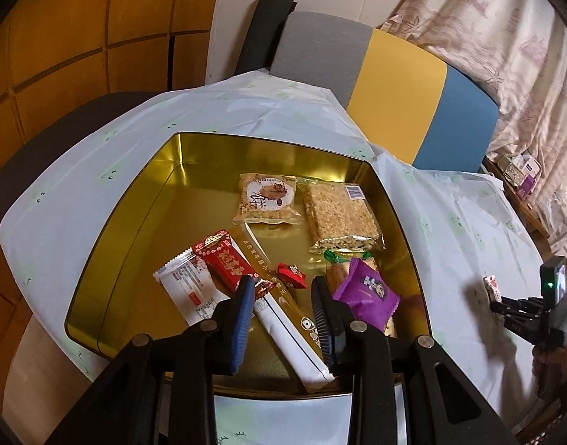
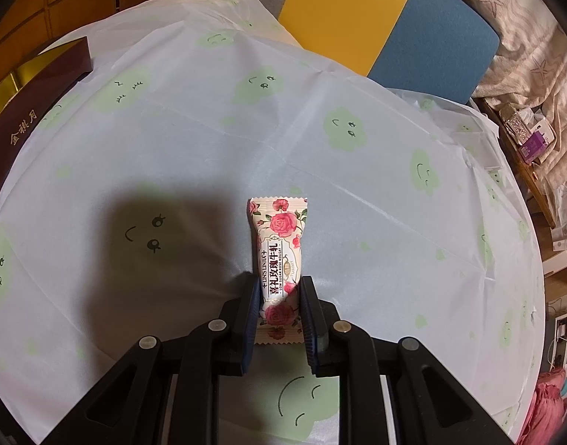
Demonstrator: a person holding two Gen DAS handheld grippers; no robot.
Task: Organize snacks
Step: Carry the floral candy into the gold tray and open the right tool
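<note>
Right tongs (image 2: 278,311): closed on the rose nougat packet (image 2: 279,256), pads pressing its two long edges near the tail end.
Packet axis: runs straight out along the line of the tongs, free end pointing away toward the far side of the tabletop (image 2: 357,193); tail crimp sits back between the arms.
Packet height: looks to be at or just above the cloth; from the wrist view alone I cannot tell if it is lifted clear.
Tin (image 1: 146,200): gold-lined, open, lies off to the left of the right tongs; only its dark outer wall shows at the far left edge of the right wrist view.
Left tongs (image 1: 283,296): narrow gap, nothing pinched, hanging over the near part of the tin above the white-and-gold stick packet (image 1: 287,319).
Tin contents: purple packet (image 1: 365,296), red packet (image 1: 224,259), two cereal bars at the back; bare gold floor at the back left.
Nearer hand: right has the nougat; left is already at the tin.
Coming move, as I judge it: carry the nougat leftward over the tin's rim.
Watch: the left tongs occupy the near side of the tin.
</note>
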